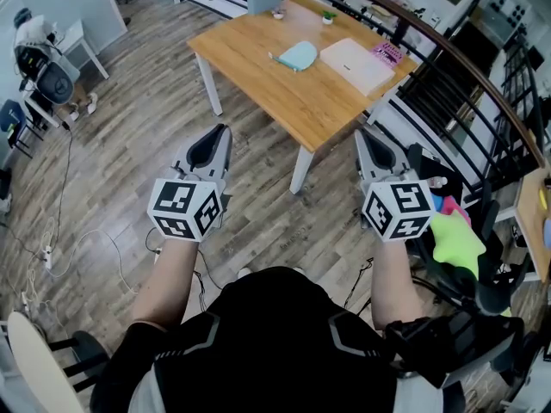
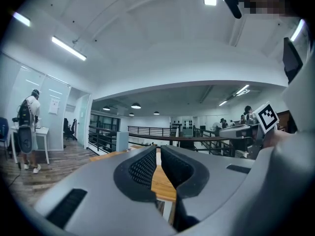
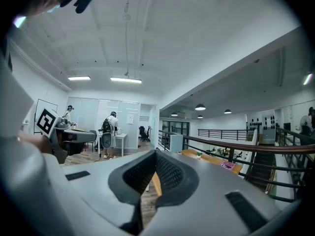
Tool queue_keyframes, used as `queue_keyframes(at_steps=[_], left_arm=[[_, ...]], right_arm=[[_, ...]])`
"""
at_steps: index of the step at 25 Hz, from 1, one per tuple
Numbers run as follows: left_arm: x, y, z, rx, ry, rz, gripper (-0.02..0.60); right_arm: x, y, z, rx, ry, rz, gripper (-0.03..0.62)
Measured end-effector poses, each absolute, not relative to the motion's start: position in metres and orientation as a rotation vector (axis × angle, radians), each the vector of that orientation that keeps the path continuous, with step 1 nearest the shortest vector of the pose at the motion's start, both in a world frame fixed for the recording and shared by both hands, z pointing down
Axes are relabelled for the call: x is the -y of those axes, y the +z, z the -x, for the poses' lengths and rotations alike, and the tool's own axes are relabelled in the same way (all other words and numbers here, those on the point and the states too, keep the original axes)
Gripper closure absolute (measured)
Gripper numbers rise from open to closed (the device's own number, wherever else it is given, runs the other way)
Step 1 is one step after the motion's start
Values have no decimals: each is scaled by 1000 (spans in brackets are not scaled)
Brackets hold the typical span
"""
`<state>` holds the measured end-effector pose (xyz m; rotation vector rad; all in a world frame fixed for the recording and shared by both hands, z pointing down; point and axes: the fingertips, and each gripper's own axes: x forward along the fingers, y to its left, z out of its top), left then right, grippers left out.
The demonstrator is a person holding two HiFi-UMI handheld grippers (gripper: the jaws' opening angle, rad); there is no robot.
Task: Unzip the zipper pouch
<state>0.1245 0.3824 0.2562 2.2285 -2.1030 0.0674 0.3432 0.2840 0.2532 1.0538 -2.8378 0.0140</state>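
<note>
A light blue zipper pouch (image 1: 297, 56) lies flat on the wooden table (image 1: 258, 58) some way ahead of me. Both grippers hang over the floor, short of the table's near edge, and touch nothing. My left gripper (image 1: 225, 131) points toward the table's near corner, its jaws shut with nothing between them (image 2: 157, 150). To its right, my right gripper (image 1: 362, 135) is also shut and empty (image 3: 156, 154). The pouch does not show in either gripper view; only a strip of the table shows past the jaws.
On the table also lie a cream flat case (image 1: 355, 64), a pink item (image 1: 388, 54) and a small plant (image 1: 328, 15). A curved railing (image 1: 482, 69) runs on the right, with a chair holding bright soft toys (image 1: 452, 235). Cables (image 1: 52, 252) trail over the floor at left.
</note>
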Motion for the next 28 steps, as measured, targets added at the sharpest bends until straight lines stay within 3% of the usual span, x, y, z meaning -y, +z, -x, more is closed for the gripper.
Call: queue_keyframes(at_steps=[7,9,12,18,28], left_arm=[[-390,256,-120,2121,90,-2233,524],[-390,257,-122,2109,91,-2239,452],[-392,258,-123,2102,95,-2245,386],[-396,257,-121,2092,87,-2260,325],[-403,261,-95,2103,92,-2250,318]], right_arm=[[-290,252,-341,2844,4,-1048,562],[-290,252,-341,2852,6,-1045,530],[-292,251,-340,2864,4,-1029,433],[-295,253,-335,2867,9,-1021,329],[-299,257,-312,2858,15,-1007,312]])
